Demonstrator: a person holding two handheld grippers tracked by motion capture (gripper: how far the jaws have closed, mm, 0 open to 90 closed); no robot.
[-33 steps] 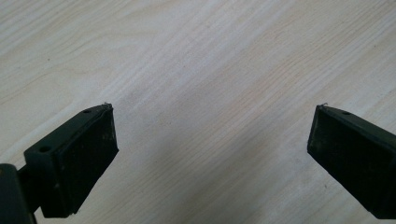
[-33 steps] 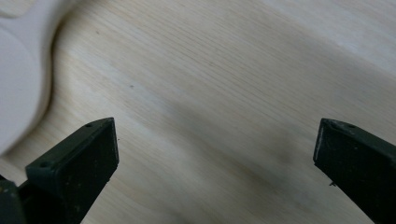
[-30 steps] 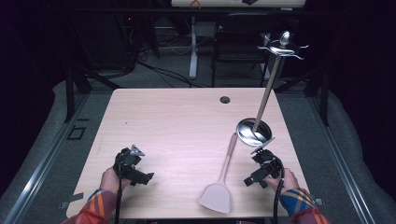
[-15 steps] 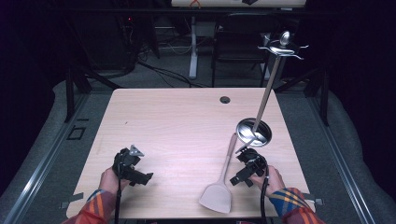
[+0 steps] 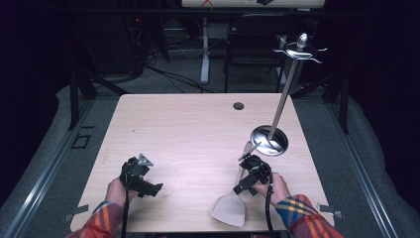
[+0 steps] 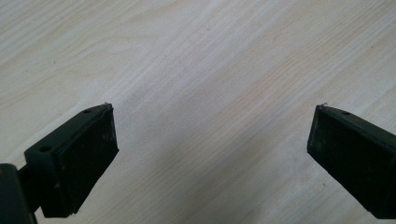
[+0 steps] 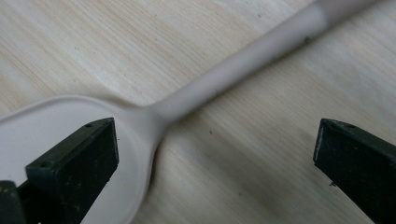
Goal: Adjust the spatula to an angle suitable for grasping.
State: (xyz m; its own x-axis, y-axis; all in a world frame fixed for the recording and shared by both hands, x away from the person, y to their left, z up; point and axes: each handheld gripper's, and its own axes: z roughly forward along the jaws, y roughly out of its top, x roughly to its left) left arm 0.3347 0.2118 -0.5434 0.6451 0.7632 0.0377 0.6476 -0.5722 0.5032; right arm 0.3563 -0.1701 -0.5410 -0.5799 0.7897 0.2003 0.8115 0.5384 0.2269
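A pale beige spatula (image 5: 230, 209) lies flat on the wooden table (image 5: 188, 129), blade toward the front edge, handle pointing toward the stand's base. My right gripper (image 5: 251, 174) hovers over the spatula's handle, open. In the right gripper view its jaws stand wide apart over the spatula's neck (image 7: 187, 100), where handle meets blade, without touching it. My left gripper (image 5: 141, 179) rests low near the front left of the table, open, with bare wood (image 6: 210, 116) between its jaws.
A metal utensil stand (image 5: 283, 104) rises from a round shiny base (image 5: 269, 140) at the table's right, with hooks at its top (image 5: 300, 48). A small dark grommet (image 5: 238, 105) sits near the far edge. Chairs and cables stand beyond the table.
My right gripper has moved left from the table's right edge to above the spatula's handle. The left gripper has stayed in place.
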